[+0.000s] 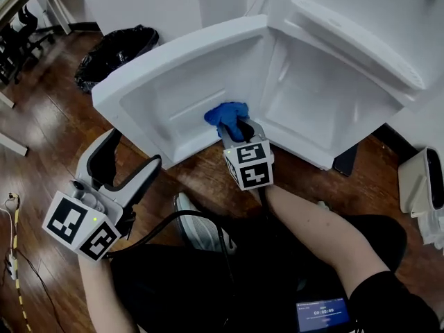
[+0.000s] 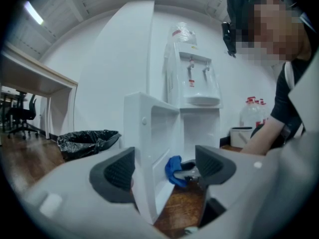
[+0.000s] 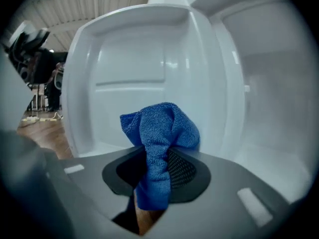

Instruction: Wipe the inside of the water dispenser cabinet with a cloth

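Cloth [image 1: 226, 116], blue and bunched, is clenched in the right claw [image 1: 234, 129]. It sits against the inner face of the open door [image 1: 166, 82], low, near its bottom edge toward the hinge side. Left claw [image 1: 132, 152] is released and empty, off the door's outer edge, above the floor. Judgement: wiping is under way on the door, and the cabinet [image 1: 326, 109] compartment probably remains. No streaks show which areas are covered.

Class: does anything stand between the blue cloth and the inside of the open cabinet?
Nothing visible does. The door hangs wide open, and the cloth, clamped in the right gripper, sits near the hinge beside the cabinet.
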Demonstrator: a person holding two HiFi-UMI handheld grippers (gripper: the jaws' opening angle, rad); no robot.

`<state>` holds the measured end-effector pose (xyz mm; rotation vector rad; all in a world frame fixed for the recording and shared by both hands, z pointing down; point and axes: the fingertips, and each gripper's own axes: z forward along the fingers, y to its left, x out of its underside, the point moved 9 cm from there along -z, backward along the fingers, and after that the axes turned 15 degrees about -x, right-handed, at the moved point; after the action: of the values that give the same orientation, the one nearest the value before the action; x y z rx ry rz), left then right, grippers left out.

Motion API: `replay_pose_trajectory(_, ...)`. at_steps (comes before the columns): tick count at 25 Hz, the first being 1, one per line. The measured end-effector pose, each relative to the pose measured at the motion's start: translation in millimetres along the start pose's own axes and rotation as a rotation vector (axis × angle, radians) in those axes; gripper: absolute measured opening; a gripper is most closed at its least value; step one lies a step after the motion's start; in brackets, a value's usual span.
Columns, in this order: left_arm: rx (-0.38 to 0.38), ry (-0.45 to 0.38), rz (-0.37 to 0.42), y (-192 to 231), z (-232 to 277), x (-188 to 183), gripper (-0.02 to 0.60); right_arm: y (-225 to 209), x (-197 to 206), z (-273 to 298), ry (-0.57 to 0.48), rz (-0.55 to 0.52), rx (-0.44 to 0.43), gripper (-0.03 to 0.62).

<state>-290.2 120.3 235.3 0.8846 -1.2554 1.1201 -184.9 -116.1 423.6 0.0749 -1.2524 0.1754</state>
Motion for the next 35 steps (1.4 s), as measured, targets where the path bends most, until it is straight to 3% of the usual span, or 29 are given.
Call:
replay_pose_trajectory(3,-0.006,0.001,-0.011,3,0,-1,0.377,51,3,15,0.036,-0.076,-0.158,0.117)
replay_pose_trajectory(7,-0.021,0.000,-0.010,4,-1,0,0.377,121,11,33,0.088,-0.088,-0.516,0.117)
replay_pose_trajectory(10,-0.021,-0.001,-0.006,3,0,3,0.377,114,31,32,0.147,-0.062,-0.579,0.117)
replay_pose_trajectory(12,-0.020,-0.005,-0.004,3,0,4,0.377,92,33,25,0.183,-0.030,-0.530,0.117)
replay_pose_trajectory(18,-0.033,0.032,0.019,1,2,5,0.376,-21,36,-19,0.324,0.222,-0.194,0.117)
replay_pose_trajectory(21,-0.034,-0.004,-0.011,2,-2,1,0.376,-58,50,-40,0.400,0.357,-0.145,0.117)
replay_pose_trajectory(24,-0.005,-0.033,-0.036,3,-6,3,0.376,-77,40,-49,0.318,0.482,-0.094,0.117)
replay_pose_trajectory(26,0.002,-0.026,-0.034,0,-6,2,0.376,-90,21,-54,0.261,0.504,-0.036,0.117)
replay_pose_trajectory(30,0.025,-0.056,-0.011,1,-7,2,0.376,-96,-31,-78,0.130,0.432,0.016,0.117)
replay_pose_trajectory(35,-0.033,-0.127,-0.030,4,-19,-19,0.376,-74,-134,-117,-0.176,0.295,0.026,0.117)
